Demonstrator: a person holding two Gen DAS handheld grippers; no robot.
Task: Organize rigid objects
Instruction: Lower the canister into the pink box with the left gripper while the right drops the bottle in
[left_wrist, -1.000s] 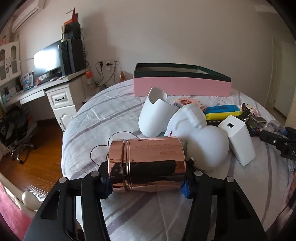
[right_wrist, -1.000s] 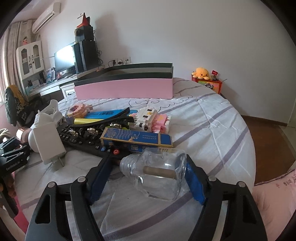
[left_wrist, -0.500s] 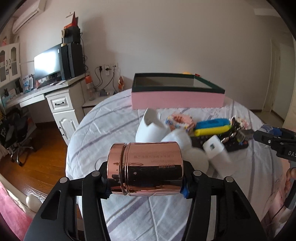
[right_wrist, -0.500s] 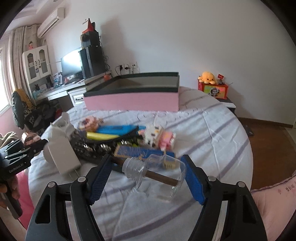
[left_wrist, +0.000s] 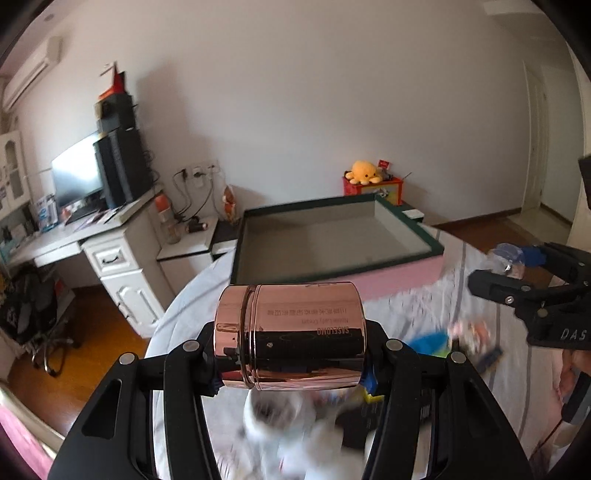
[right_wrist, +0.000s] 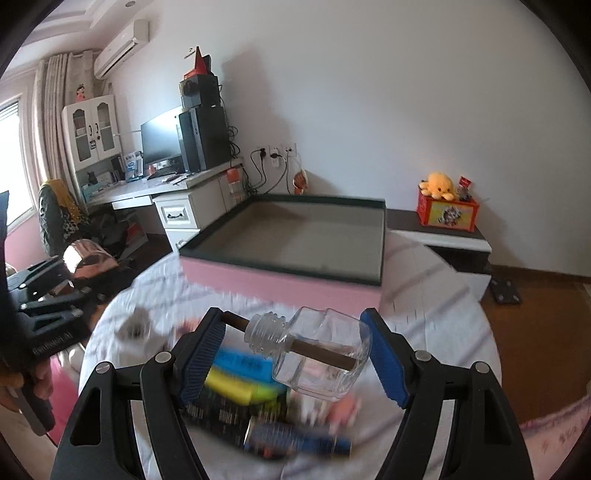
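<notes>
My left gripper (left_wrist: 291, 373) is shut on a shiny copper can (left_wrist: 295, 332), which lies sideways between the pads, clear of the bed. My right gripper (right_wrist: 295, 350) is shut on a clear glass bottle (right_wrist: 325, 362) with a brown stick inside. The stick's end rests against the left pad and the bottle's base against the right pad. An empty pink box with a dark green rim (left_wrist: 402, 275) (right_wrist: 280, 282) stands on the bed ahead of and below both grippers. Its grey floor is bare.
Blurred items lie on the striped round bed (right_wrist: 436, 317) under the grippers: blue and yellow pieces (right_wrist: 240, 376), a black remote, white objects (left_wrist: 295, 424). A white desk (left_wrist: 122, 266) with a monitor stands left. A red box with a plush octopus (right_wrist: 443, 206) sits on a low stand beyond the bed.
Both grippers have risen off the bed with the can and the bottle and moved toward the pink box, whose inside is now seen from above.
</notes>
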